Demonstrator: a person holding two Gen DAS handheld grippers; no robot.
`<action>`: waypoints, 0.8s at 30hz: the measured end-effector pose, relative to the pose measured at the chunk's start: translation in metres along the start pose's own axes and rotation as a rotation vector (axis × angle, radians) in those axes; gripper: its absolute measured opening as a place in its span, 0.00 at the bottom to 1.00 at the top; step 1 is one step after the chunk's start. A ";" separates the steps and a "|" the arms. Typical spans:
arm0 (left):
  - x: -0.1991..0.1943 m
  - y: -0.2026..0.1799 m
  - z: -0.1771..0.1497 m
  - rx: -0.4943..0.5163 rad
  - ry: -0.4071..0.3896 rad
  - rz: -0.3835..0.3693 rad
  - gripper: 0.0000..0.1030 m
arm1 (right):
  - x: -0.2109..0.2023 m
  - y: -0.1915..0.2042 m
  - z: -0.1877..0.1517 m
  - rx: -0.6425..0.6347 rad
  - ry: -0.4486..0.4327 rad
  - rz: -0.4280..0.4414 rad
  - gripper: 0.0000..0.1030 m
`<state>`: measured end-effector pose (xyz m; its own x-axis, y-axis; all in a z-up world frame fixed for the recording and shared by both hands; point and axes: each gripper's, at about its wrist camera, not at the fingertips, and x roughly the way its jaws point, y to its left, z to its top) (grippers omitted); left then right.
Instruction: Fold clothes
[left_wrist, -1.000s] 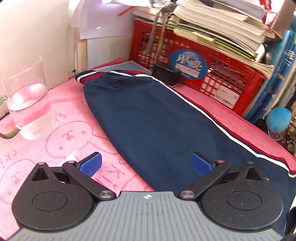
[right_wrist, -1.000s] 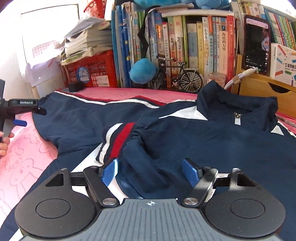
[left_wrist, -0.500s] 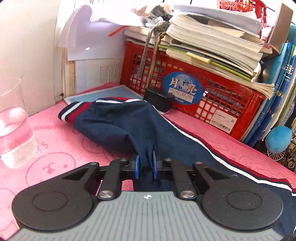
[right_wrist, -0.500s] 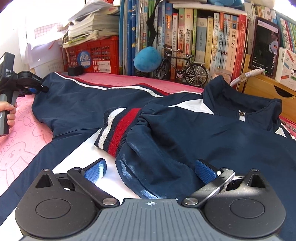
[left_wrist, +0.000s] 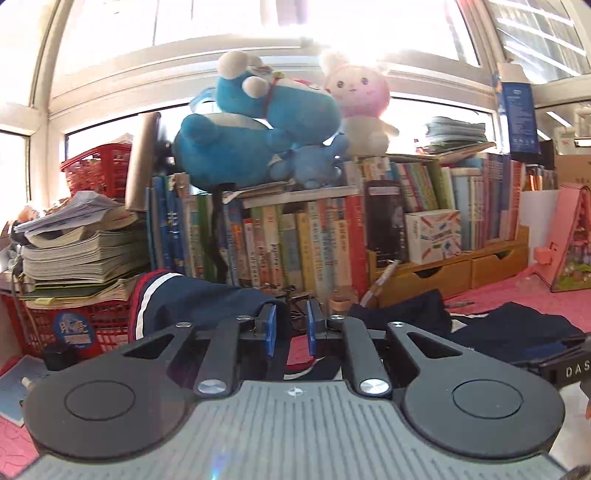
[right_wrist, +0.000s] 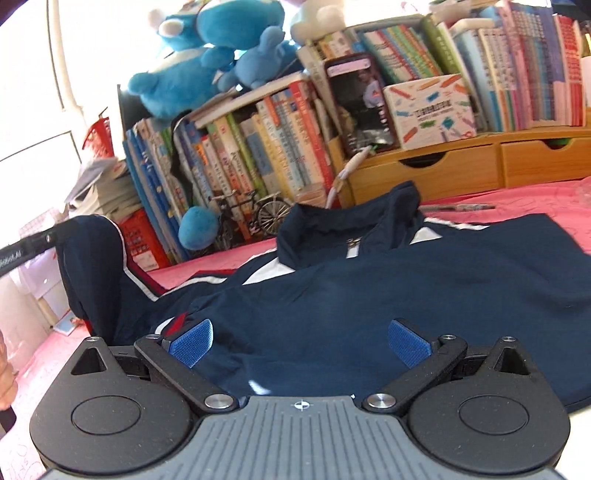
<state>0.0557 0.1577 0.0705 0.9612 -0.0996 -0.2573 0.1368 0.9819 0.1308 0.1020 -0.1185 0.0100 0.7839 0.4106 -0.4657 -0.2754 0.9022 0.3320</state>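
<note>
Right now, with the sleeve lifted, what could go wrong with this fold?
1. The left gripper pinches the sleeve by little cloth; it may slip out mid-swing.
2. The hanging sleeve could sweep the toy bicycle standing close behind the jacket.
3. The right gripper hovers open, so the jacket might drag.

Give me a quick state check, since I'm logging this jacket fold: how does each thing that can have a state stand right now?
Left gripper: shut on the sleeve.
Sleeve: lifted off the table, hanging from the left gripper.
Right gripper: open, nothing between its pads.
Jacket: lying spread on the pink cloth, collar standing up.
Phone: screen lit, leaning against the books.
</note>
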 end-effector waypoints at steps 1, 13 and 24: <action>0.002 -0.024 -0.003 0.039 0.026 -0.058 0.23 | -0.012 -0.012 0.005 0.007 -0.019 -0.028 1.00; 0.031 -0.125 -0.078 0.083 0.415 -0.363 0.91 | -0.046 0.002 0.035 -0.216 0.042 0.034 1.00; -0.077 -0.048 -0.106 0.006 0.373 -0.198 1.00 | 0.026 0.159 0.006 -0.644 0.070 0.267 1.00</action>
<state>-0.0504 0.1356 -0.0172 0.7636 -0.2200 -0.6071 0.3127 0.9486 0.0494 0.0821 0.0343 0.0558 0.6120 0.6170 -0.4948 -0.7453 0.6592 -0.0998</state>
